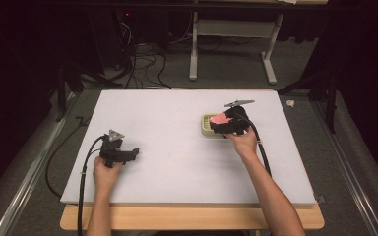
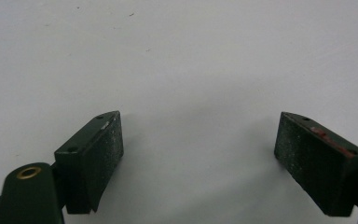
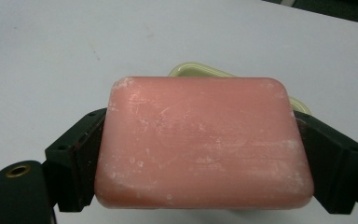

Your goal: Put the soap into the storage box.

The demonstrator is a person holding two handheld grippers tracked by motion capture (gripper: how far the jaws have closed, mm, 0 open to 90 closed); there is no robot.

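- Left gripper (image 1: 134, 153) rests on the white table (image 1: 167, 142) near the left edge, jaws spread wide with nothing between them.
- Right gripper (image 1: 215, 123), right of centre, clamps a pink soap (image 3: 204, 142) by its two ends.
- The soap hangs over a cream dish (image 1: 206, 124), whose rim peeks out behind it.

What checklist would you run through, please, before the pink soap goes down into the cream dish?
1. Grip: right gripper has a jaw on each end of the pink soap bar: ok.
2. Target: cream soap dish sits under the bar, partly hidden: ok.
3. Dish empty: interior is covered by the bar: cannot tell.
4. Bar level: looks flat between the jaws: ok.
5. Left gripper open, apart from the dish over bare white mat: ok.
6. Height above dish: cannot tell.
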